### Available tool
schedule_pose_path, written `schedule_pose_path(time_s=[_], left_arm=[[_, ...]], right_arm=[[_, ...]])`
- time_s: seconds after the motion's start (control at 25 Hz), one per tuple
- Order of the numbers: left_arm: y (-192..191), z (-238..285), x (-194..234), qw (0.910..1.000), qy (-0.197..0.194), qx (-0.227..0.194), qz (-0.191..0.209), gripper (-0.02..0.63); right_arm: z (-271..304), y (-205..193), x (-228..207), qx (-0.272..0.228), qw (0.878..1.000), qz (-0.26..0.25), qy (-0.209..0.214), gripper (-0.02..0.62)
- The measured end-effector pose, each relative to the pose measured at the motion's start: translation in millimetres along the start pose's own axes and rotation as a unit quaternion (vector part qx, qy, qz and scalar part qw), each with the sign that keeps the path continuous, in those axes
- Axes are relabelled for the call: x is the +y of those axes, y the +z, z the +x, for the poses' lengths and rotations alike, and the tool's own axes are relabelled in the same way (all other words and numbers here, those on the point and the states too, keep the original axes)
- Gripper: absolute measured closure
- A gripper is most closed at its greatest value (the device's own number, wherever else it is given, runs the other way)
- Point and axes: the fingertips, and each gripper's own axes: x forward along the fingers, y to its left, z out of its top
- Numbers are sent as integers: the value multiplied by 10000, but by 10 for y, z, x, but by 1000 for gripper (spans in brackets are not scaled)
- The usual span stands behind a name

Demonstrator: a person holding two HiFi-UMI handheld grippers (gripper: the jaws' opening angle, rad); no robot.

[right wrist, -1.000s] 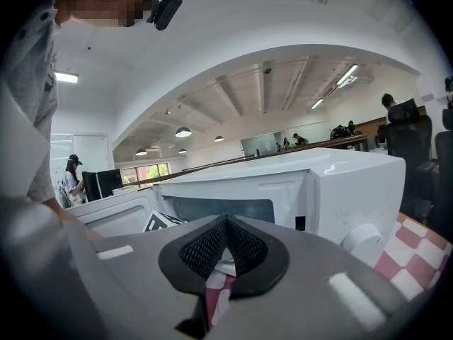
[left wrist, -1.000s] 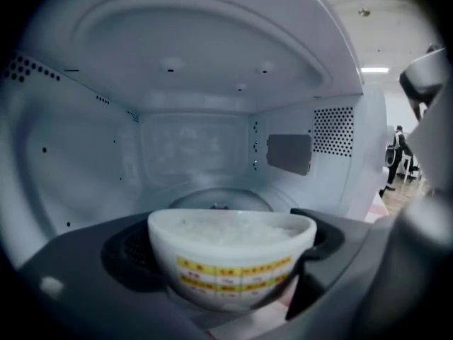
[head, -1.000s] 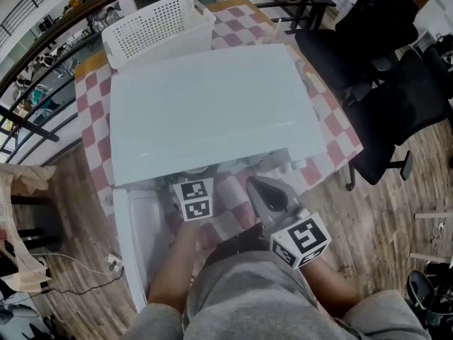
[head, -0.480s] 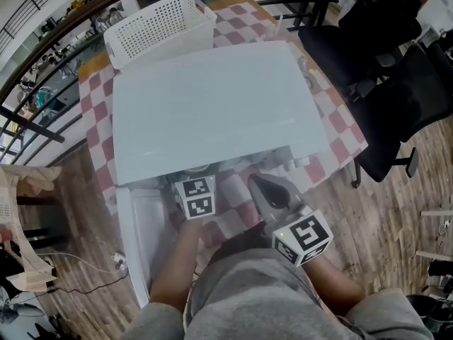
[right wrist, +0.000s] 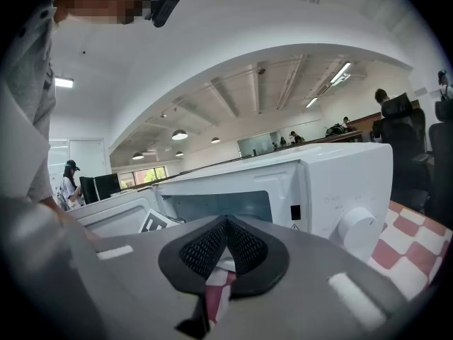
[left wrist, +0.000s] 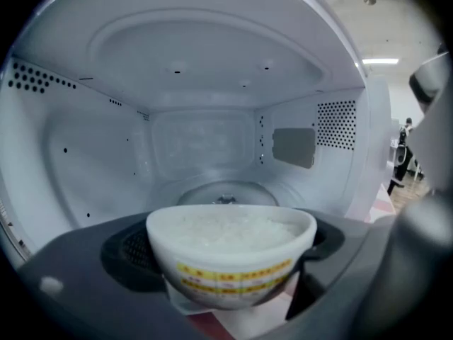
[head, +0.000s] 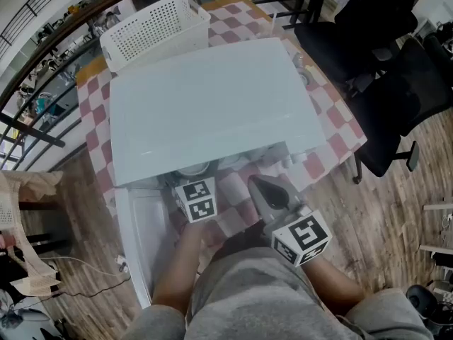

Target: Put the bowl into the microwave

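Note:
A white bowl [left wrist: 233,227] filled with white rice, with a yellow label band, sits between the pads of my left gripper [left wrist: 224,248], which is shut on it. It hovers at the mouth of the open white microwave [head: 212,105], with the glass turntable [left wrist: 226,192] just behind it. In the head view the bowl's rim [head: 192,168] peeks out under the microwave's front edge, ahead of the left marker cube [head: 195,199]. My right gripper [right wrist: 225,252] is shut on nothing, held in front of the microwave's control side near the knob [right wrist: 357,229].
The microwave door [head: 138,236] hangs open at the left. A white perforated basket [head: 157,28] stands behind the microwave on the red-and-white checked tablecloth [head: 333,129]. Black office chairs [head: 386,55] stand to the right on a wooden floor.

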Motion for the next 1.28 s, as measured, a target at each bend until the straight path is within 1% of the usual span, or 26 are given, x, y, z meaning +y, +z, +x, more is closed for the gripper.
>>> schedule_pose_path(time_s=[0.04, 0.24, 0.4, 0.52, 0.72, 0.88, 1.12, 1.28], left_arm=[[-11, 11, 11, 10000, 9, 32, -7, 66], [-129, 120, -12, 9990, -189, 374, -120, 88], [-127, 124, -23, 9989, -228, 396, -137, 91], [-120, 113, -39, 9985, -329, 409, -164, 91], [-110, 96, -83, 9982, -463, 354, -119, 78], [-125, 76, -86, 9977, -568, 325, -177, 78], [-87, -45, -41, 9979, -620, 127, -164, 78], [-87, -186, -4, 9977, -614, 68, -262, 78]], right_arm=[[-6, -7, -3, 2, 10000, 7, -6, 603], [-16, -46, -16, -29, 10000, 63, -30, 603], [-6, -31, -19, -54, 10000, 47, -32, 603], [-4, -10, -26, -84, 9999, 53, -50, 603], [-17, 17, -57, -100, 9999, 58, -100, 603], [-33, 28, -75, -143, 9998, 50, -127, 603], [-107, 165, -115, -326, 9992, -79, -217, 603], [-196, 253, -187, -443, 9983, -136, -349, 603]])
